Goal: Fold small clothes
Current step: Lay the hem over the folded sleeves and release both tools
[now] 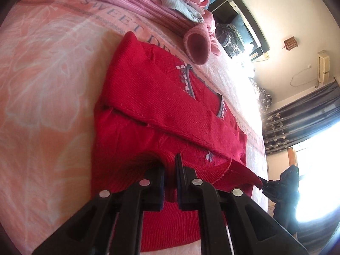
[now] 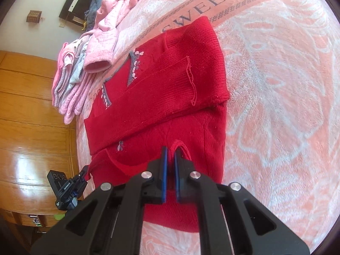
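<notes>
1. A small red knitted sweater [image 1: 153, 97] lay flat on the bed, both sleeves folded across its chest, one over the other, with grey and pale pink embroidery showing beside them.
2. The left hand-held gripper [image 1: 170, 161] pinched a raised fold of the sweater's near edge, its jaws narrowed on the knit.
3. The right hand-held gripper [image 2: 171, 150] also had its jaws narrow, clamped on a small upright loop of the same edge between blue pads [image 2: 164, 170].
4. Each gripper showed in the other's view at the sweater's corner, the two set apart along one hem.
5. The bed carried a pink blanket [image 2: 276, 85] with pale leaf patterns and the words "SWEET DREAM".
6. A stack of folded pink and striped clothes [image 2: 74, 80] sat beyond the sweater, one pink cuff touching it.
7. Wooden cabinets [image 2: 31, 116], dark curtains [image 1: 297, 123] and a bright window surrounded the bed.
</notes>
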### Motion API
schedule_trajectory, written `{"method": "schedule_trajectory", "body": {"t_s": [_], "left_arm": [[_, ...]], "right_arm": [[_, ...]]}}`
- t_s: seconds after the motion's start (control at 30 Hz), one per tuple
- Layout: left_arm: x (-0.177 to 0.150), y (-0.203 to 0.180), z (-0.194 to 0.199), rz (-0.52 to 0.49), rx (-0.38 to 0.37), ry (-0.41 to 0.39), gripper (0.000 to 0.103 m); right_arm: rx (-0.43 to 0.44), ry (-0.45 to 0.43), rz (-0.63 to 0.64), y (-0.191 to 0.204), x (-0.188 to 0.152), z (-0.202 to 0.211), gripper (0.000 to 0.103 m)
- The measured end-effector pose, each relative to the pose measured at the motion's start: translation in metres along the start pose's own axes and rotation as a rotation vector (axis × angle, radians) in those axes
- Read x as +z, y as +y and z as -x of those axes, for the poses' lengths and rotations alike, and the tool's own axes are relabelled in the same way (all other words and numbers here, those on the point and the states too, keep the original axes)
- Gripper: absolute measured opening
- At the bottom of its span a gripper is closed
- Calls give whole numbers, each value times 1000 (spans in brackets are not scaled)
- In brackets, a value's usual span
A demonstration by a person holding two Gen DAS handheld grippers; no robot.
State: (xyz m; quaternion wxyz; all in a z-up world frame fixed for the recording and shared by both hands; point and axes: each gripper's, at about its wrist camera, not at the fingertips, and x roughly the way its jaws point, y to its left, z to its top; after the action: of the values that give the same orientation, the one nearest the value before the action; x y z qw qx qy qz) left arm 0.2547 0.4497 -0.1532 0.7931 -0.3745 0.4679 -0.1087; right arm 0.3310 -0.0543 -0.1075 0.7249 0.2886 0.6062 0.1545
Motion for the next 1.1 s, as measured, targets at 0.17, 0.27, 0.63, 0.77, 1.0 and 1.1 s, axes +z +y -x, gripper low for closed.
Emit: {"method": "schedule_trajectory", "body": {"t_s": [0.17,0.27,0.63,0.77,1.0,1.1], "left_arm": [[11,31,-12,134,-129,72,11],[18,42,0,126,-200,110,14],[28,54,44,-32,-74,36,19],[30,21,29,-160,-40,55,22],[28,-5,-6,-278,69,114,29],[26,-4,-12,-301,135,109,30]], "right_arm": [[-9,33,-28,-15,15,-28,8],[-5,39,-15,-15,17,-27,10],[-13,-68,11,-9,26,7,39],[-10,-65,29,-2,25,2,39],[-23,-27,82,6,20,-12,39],[-23,-25,102,8,20,-14,39]]}}
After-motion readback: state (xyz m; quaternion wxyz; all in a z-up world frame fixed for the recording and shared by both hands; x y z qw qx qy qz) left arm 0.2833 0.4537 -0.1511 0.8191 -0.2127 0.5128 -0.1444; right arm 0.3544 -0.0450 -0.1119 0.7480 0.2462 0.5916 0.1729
